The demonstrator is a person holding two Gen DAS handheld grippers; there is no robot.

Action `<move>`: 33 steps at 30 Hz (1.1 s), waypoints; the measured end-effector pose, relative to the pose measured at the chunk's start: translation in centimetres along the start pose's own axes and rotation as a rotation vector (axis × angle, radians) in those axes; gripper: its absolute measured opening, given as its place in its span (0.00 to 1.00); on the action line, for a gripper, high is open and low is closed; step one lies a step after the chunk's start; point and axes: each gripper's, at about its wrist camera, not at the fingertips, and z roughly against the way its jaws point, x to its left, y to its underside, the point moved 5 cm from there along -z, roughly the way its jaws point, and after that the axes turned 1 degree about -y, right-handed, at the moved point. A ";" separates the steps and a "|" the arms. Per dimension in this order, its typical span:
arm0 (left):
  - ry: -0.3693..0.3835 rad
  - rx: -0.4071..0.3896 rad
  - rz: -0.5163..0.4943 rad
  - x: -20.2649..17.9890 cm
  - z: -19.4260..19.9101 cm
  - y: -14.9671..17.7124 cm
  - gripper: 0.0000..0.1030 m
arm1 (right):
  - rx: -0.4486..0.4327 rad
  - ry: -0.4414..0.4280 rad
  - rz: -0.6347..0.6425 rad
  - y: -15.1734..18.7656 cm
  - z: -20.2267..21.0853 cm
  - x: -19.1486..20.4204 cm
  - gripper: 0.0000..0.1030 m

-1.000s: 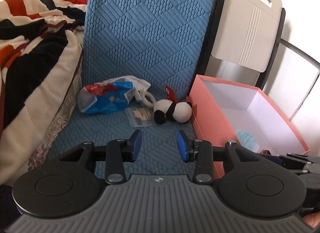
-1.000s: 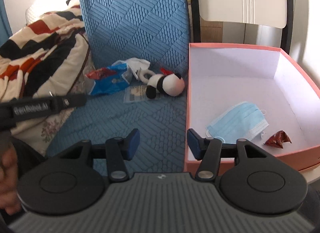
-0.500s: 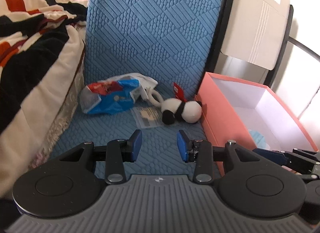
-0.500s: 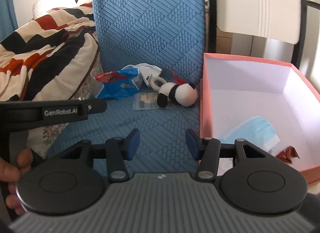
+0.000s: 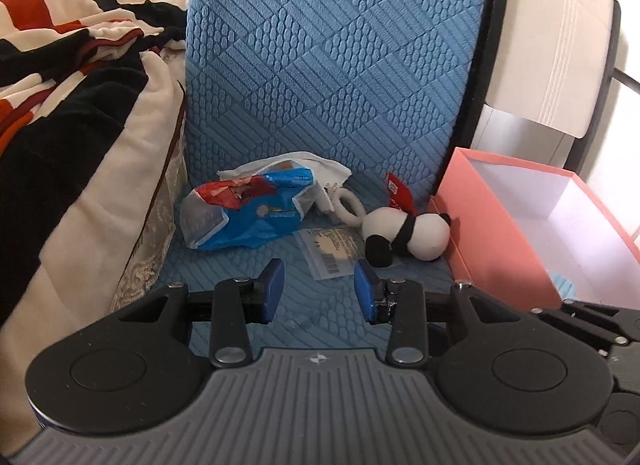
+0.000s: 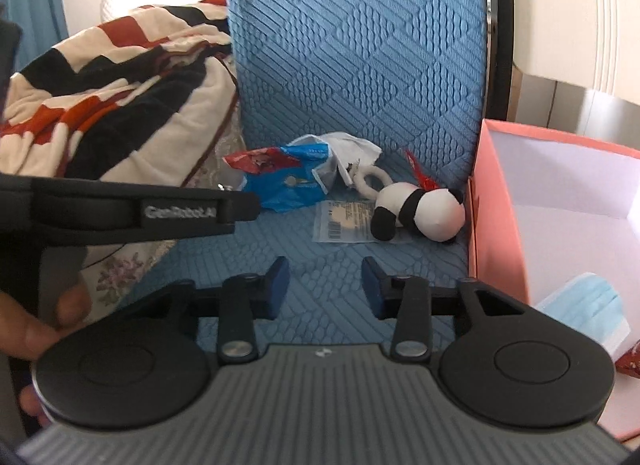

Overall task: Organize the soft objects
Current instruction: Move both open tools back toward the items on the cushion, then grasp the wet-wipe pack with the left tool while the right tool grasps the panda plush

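Lying at centre right of both views, the panda plush (image 5: 416,235) touches the pink box's (image 5: 492,241) outer wall on the blue mat (image 5: 336,65), beside a blue snack bag (image 5: 248,217). A face mask (image 6: 588,313) sits inside the box. The left gripper (image 5: 319,289) hangs released with nothing between its pads; the right gripper (image 6: 325,285) is closing on nothing.

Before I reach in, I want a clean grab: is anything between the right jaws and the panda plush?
Nothing visible blocks it. Only bare blue mat lies between the closing, empty right gripper and the panda plush, which rests partly on a flat clear packet.
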 end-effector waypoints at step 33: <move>-0.217 0.017 -0.324 3.0 -12.6 -5.6 0.59 | 0.204 0.106 -0.117 -3.6 -16.2 -5.4 0.28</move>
